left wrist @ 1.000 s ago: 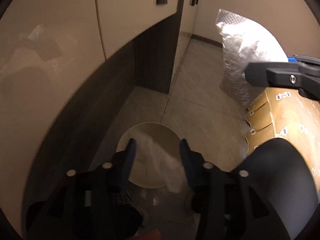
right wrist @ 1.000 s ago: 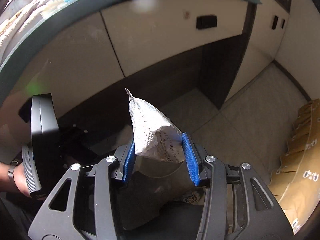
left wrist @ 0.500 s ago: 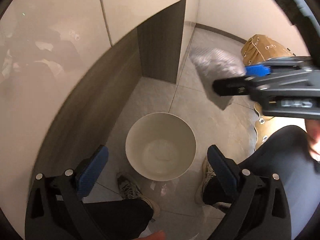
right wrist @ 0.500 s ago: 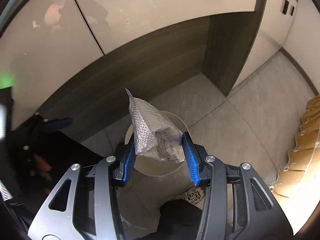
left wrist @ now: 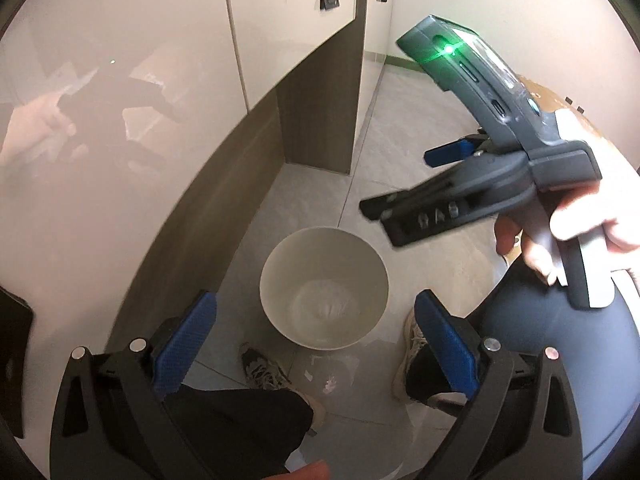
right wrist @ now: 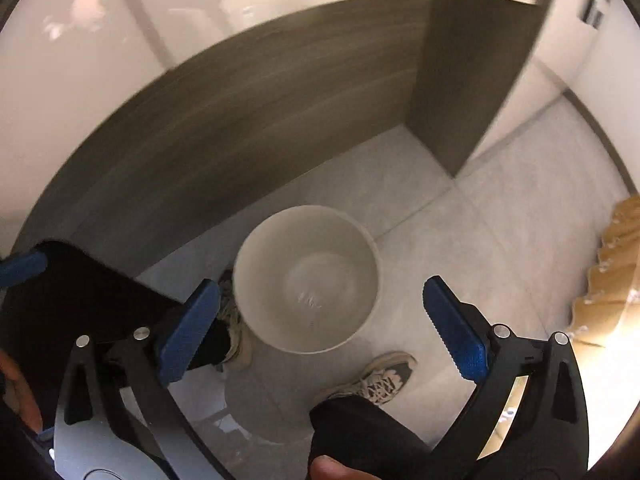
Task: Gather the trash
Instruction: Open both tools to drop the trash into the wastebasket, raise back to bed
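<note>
A white round bin (left wrist: 276, 264) stands on the tiled floor below both grippers. Pale crumpled trash (left wrist: 324, 304) lies at its bottom. My left gripper (left wrist: 316, 304) hangs above the bin, open, with nothing between its blue pads. In the right wrist view the bin (right wrist: 248, 280) is straight under my right gripper (right wrist: 320, 286). Its jaws are opening and stand wide, and nothing is between them. A pale packet with faint print (right wrist: 308, 300) rests on the bin's floor. In the left wrist view a hand (left wrist: 580, 232) holds the right tool up at the right.
A dark wood plinth (right wrist: 240, 128) under glossy cabinet doors runs close behind the bin. Brown paper bags (right wrist: 612, 272) stand at the right. The person's shoes (right wrist: 380, 376) flank the bin, and small scraps (left wrist: 328, 380) lie on the floor.
The left gripper opened and its clear wrapper dropped into the bin. The right gripper came down over the bin and opened, and the silver bubble mailer left its jaws.
</note>
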Demonstrator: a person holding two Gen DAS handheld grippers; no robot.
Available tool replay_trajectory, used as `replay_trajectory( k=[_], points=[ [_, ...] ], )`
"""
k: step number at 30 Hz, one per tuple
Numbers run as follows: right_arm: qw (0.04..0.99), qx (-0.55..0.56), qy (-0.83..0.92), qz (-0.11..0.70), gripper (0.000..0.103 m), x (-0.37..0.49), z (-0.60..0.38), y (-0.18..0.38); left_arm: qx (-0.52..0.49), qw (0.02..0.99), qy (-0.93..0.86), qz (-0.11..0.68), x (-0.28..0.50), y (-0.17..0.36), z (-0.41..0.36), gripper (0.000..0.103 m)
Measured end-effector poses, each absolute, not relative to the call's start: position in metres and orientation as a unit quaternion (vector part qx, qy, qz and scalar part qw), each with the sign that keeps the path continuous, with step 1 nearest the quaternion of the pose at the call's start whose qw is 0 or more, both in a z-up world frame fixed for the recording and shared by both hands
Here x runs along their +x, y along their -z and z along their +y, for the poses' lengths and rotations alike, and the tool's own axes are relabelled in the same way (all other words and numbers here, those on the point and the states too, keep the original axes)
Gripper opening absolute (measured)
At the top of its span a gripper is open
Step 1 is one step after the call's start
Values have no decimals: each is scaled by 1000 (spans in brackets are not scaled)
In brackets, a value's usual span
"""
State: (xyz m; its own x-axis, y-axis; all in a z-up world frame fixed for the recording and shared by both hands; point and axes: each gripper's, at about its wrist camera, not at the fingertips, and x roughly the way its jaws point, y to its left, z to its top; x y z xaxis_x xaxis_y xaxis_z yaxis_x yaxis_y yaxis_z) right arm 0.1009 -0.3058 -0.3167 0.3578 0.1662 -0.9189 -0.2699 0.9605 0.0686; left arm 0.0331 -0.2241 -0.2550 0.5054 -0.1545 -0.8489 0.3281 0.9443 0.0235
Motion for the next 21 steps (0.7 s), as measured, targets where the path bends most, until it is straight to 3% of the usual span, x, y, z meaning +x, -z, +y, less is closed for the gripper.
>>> replay_trajectory(
  k=[5, 11, 16, 21],
  points=[
    [858, -20, -113, 501, 98, 82, -341, 263, 99, 878, 159, 441, 17, 212, -241, 97],
    [901, -6, -99, 422, 98, 40, -364, 166, 93, 895, 180, 397, -1, 126, -255, 97],
    [921, 1, -116, 373, 98, 27, -366, 100, 89, 917, 139, 363, -3, 49, -235, 97],
    [924, -13, -159, 348, 98, 26, -339, 70, 43, 941, 82, 326, 25, -12, -176, 97]
  ],
)
